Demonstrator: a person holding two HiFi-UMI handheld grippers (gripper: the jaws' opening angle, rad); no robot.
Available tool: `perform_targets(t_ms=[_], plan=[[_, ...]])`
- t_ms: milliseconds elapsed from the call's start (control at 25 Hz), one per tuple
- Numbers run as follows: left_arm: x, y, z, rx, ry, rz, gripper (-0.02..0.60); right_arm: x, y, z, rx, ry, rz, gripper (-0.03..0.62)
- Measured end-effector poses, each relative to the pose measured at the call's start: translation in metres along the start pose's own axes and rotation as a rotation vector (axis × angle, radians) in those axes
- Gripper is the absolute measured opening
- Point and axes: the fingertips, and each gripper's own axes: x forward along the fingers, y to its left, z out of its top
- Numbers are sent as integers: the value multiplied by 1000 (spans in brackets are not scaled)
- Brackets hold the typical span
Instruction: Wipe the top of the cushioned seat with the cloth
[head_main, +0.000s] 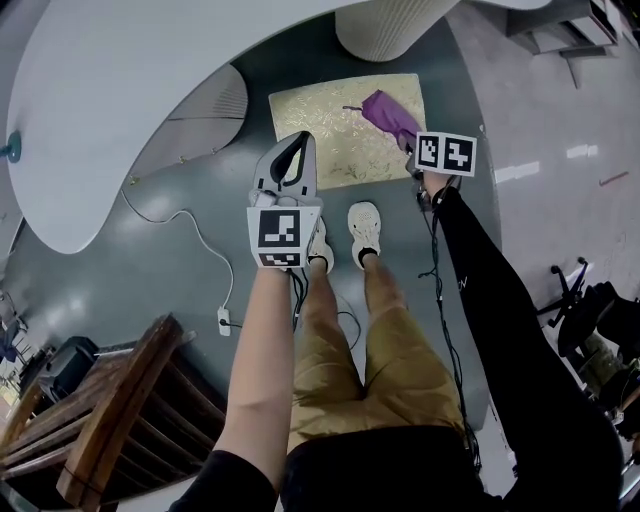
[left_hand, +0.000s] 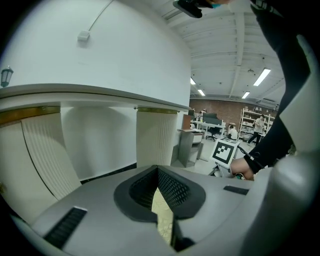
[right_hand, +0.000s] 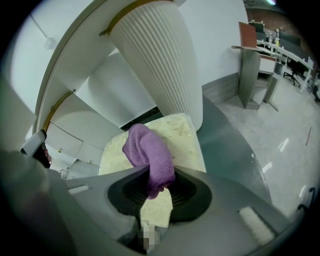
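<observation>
A standing person's left gripper (head_main: 299, 141), jaws drawn together on nothing, hangs idle at the near edge of the seat. Beyond it the right gripper (right_hand: 159, 192) pinches a purple fleece cloth (right_hand: 147, 147) over the right side of the square, pale-gold patterned cushioned seat (head_main: 320, 130). The wiping looks barely begun, and nearly the whole top seemingly remains.

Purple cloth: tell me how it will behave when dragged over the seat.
Probably floppy: the purple cloth slumps in a fold from the right claw shut on it. Likely light for its size, being soft bunched fabric. Its fuzzy surface should drag rather than slide on the seat cushion.
</observation>
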Motion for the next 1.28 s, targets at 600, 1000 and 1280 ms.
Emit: perform_targets(t_ms=[600, 1000, 1280], plan=[[19, -44, 10, 35, 18, -28, 3, -69, -128, 10, 188, -145, -228, 78], [7, -22, -5, 26, 12, -15, 3, -76, -88, 5, 131, -204, -163, 78], [-19, 18, -18, 19, 18, 10, 3, -67, -2, 10, 13, -245, -30, 78]])
